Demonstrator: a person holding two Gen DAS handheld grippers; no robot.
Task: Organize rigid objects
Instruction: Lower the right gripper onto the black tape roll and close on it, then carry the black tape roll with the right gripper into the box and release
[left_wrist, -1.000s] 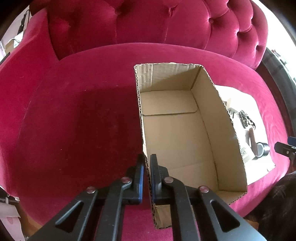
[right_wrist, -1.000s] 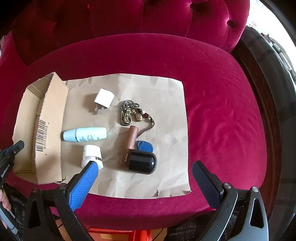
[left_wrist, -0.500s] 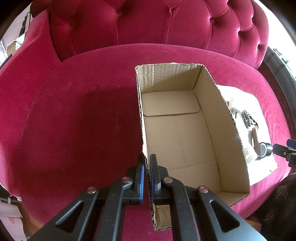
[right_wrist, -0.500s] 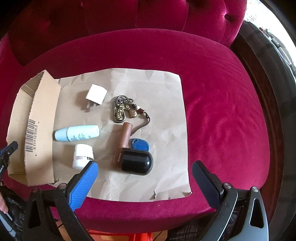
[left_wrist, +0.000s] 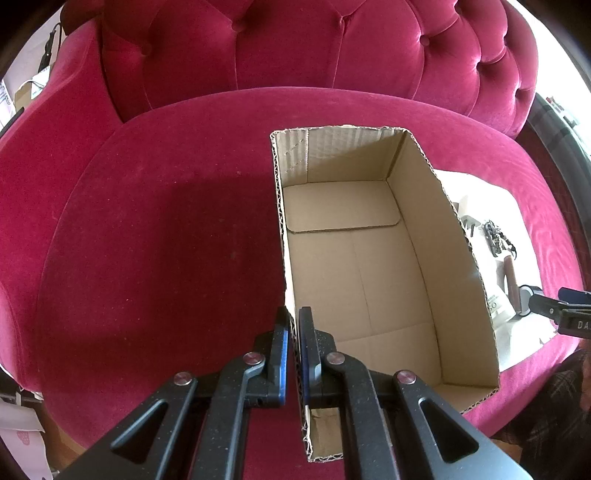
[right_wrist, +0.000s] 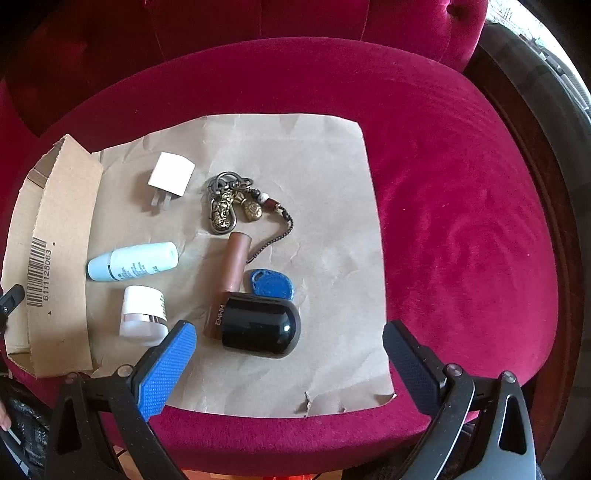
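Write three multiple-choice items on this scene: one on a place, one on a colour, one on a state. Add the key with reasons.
1. Where does the white charger lie?
A in the box
B on the brown paper
C on bare velvet

2. What colour is the key fob?
A blue
B green
C white

3. What is the left gripper doing?
A hanging open
B shut on the cardboard box
C holding the bottle

Key: B, paper shows all round the charger; A, the fob is plainly blue; B, the box wall sits pinched between its fingers.

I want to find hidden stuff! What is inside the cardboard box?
Nothing shows inside the cardboard box: only its bare brown floor and walls. The left gripper, shut on the box's near wall, hides a small near corner, so that bit cannot be checked.
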